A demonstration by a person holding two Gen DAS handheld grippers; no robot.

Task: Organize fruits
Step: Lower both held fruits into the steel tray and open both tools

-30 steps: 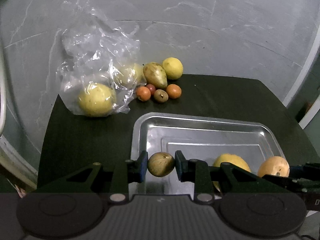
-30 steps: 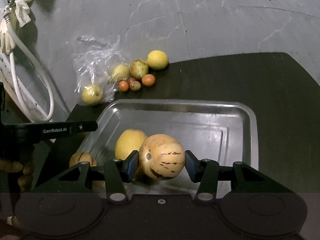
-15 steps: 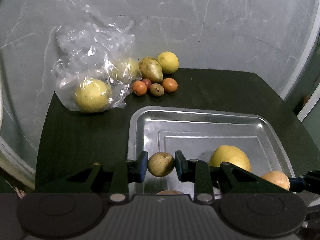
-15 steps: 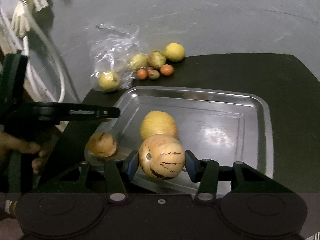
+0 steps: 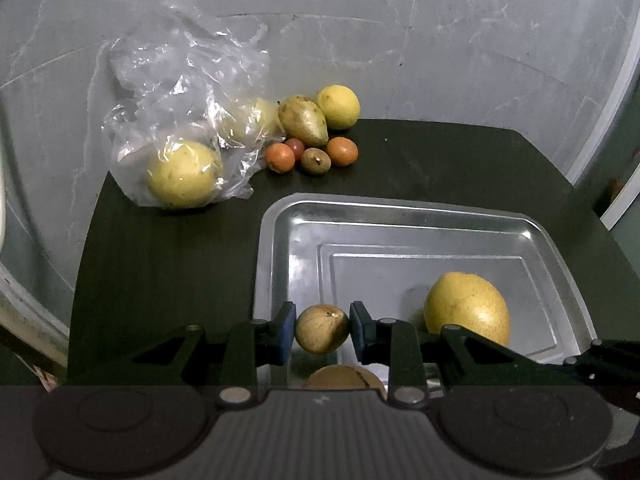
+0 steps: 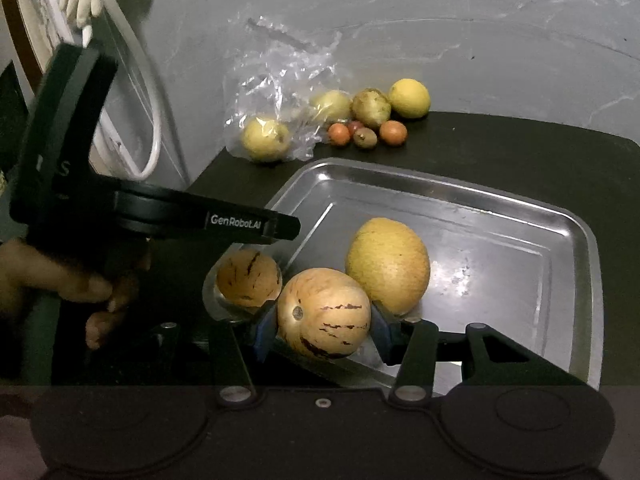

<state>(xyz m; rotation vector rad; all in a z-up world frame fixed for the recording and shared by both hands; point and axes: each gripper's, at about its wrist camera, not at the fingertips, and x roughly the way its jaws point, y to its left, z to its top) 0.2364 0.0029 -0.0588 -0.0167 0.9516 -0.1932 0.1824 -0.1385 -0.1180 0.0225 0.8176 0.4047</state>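
Gripping a small tan-brown fruit (image 5: pixel 322 329) between its pads, the left gripper (image 5: pixel 322 330) hangs above the near left corner of the steel tray (image 5: pixel 400 216); the right gripper (image 6: pixel 324 314) is clamped on a striped orange fruit (image 6: pixel 324 312) over the tray's near edge. Already in the tray: a large yellow fruit (image 6: pixel 387 266) near the middle front, and a second striped fruit (image 6: pixel 248 278) at the near left corner, directly under the left gripper.

Risks noted:
- Release of the small fruit from height would likely land it on the second striped fruit and send it rolling, possibly over the shallow rim onto the table (image 5: pixel 168 264).
- The striped orange fruit sits just beside, perhaps touching, the large yellow fruit; lowering it straight down could knock that one away.
- Both grippers work the same near edge; collision between tools is likely if they descend together.
- Round fruit on smooth steel will roll unless set down gently.

Remaining fruit (image 5: pixel 316 136) and a plastic bag (image 5: pixel 184 92) lie at the table's far left corner, untouched
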